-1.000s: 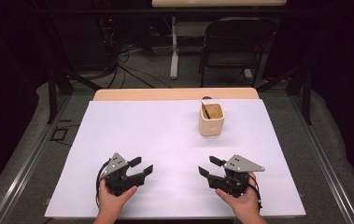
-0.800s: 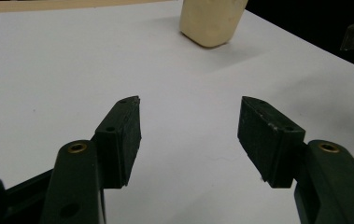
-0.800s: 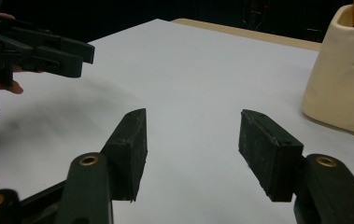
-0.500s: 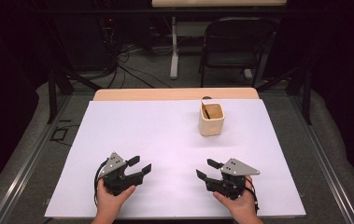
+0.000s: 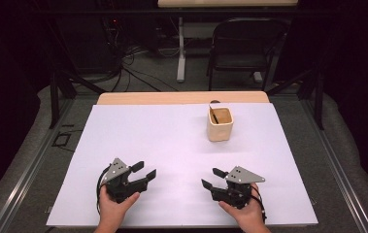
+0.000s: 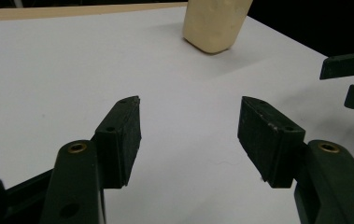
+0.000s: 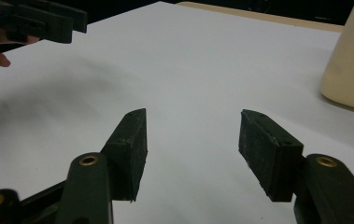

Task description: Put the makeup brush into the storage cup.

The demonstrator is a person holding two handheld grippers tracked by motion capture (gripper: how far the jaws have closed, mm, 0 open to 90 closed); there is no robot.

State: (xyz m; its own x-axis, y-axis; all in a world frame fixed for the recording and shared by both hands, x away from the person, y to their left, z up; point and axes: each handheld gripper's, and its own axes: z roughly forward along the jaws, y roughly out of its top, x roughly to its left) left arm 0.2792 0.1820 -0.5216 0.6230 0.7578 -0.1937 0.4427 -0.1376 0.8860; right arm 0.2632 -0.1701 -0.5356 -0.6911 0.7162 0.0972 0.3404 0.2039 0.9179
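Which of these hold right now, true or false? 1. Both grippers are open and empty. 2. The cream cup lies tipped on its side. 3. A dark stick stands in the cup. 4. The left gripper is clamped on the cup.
1. True: the left gripper and right gripper stand open, holding nothing.
2. False: the cream cup stands upright on the white sheet.
3. True: a dark stick leans inside.
4. False: it is well apart from the cup.

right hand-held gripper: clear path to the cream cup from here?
Probably yes. The right hand-held gripper is open, and bare white table cover lies between it and the cream cup.
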